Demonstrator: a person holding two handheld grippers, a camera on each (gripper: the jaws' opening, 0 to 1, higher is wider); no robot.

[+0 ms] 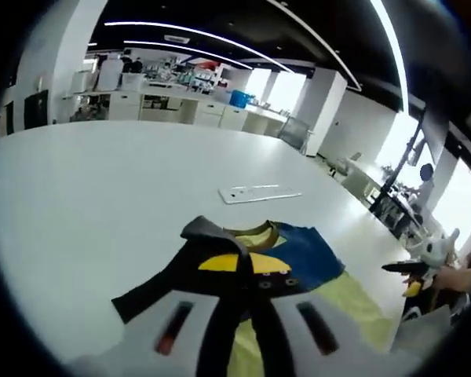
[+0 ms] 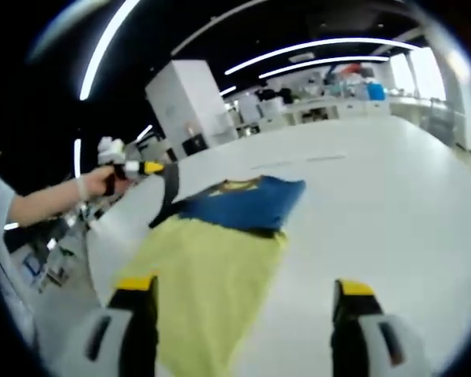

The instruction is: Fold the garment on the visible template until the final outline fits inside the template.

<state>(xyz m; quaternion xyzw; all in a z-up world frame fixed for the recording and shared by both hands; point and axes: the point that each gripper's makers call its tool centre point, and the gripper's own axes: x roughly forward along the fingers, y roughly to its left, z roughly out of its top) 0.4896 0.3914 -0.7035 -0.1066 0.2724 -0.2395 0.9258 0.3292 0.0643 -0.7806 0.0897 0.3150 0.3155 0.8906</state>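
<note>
- Left gripper [image 1: 243,292]: clenched on the black sleeve [image 1: 173,279] of the garment [image 2: 220,259].
- Right gripper [image 2: 243,306]: released, above the white table [image 2: 377,196].

A yellow, blue and black cloth garment [image 2: 220,243] lies partly folded at lower centre, one black sleeve [image 1: 220,267] lifted.

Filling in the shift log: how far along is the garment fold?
Early. In hand: the left gripper is shut on a black sleeve and lifts it. The right gripper is open, holding nothing. Left: the garment lies mostly spread on the table.
</note>
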